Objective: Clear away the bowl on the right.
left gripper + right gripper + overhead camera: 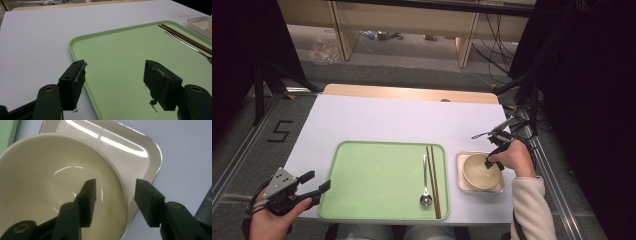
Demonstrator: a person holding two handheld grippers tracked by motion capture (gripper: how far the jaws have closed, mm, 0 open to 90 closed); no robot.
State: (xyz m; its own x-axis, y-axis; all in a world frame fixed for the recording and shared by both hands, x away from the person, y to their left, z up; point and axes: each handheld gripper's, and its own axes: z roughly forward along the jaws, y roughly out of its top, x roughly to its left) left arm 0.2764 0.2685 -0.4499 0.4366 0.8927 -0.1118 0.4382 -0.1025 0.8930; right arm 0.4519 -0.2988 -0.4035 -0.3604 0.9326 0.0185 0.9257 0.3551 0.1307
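High view: the white tabletop (377, 120) lies bare across its far half, with free room there. A green tray (377, 180) with rounded corners sits at the near edge, carrying a metal spoon (425, 185) and brown chopsticks (433, 181) along its right side. Just right of it, apart from it, a pale square dish (462, 181) holds a cream bowl (481, 171). The right gripper (488, 162) reaches down at the bowl's right rim; the left gripper (316, 184) rests at the tray's left edge.

Left gripper view: the fingers (72, 83) stand wide apart and hold nothing — one over the white tabletop, the other over the tray's smooth green floor (120, 57), the raised tray edge between them.

Right gripper view: the fingers (87, 200) straddle the bowl's rim (117, 180) — one inside the glossy round bowl, one outside over the shiny dish (140, 152). A gap shows on each side of the rim, so they are not clamped.
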